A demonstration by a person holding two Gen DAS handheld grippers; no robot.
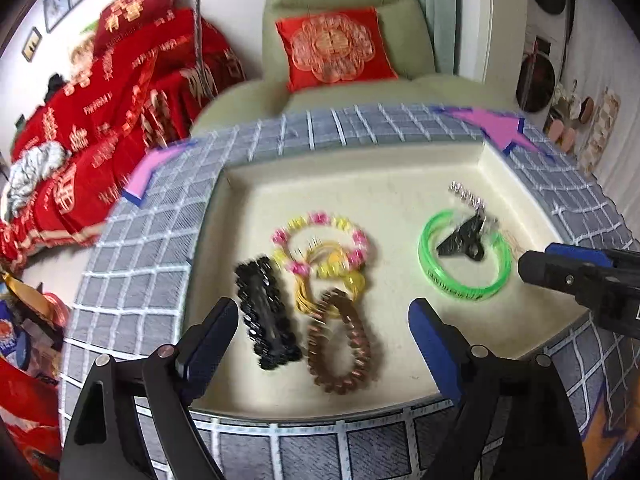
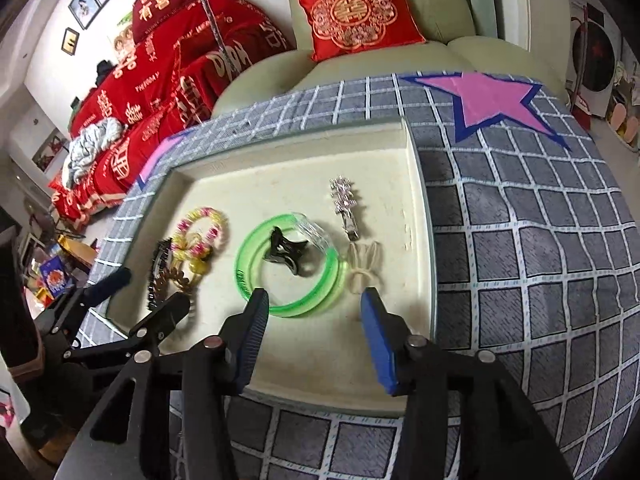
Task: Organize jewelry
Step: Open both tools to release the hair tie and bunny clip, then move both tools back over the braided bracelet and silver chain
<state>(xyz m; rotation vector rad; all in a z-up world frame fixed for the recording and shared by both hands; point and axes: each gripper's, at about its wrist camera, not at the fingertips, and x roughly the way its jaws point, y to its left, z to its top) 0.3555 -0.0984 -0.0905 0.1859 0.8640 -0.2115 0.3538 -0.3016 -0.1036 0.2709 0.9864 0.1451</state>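
While both tools hang over cream tray [image 2: 420, 208] on checked bench [image 2: 540, 280], neither grips anything. Left tool [image 1: 324, 328] spread wide: black hair clip [image 1: 266, 316], brown bead bracelet [image 1: 340, 344] between tips. Right tool [image 2: 314, 310] part-open, released; green bangle [image 2: 288, 268] just ahead, black claw clip [image 2: 286, 254] inside ring, silver clip [image 2: 346, 208] farther.

Motion blur smears the black hair clip [image 1: 266, 316] and beaded bracelets [image 1: 320, 246].
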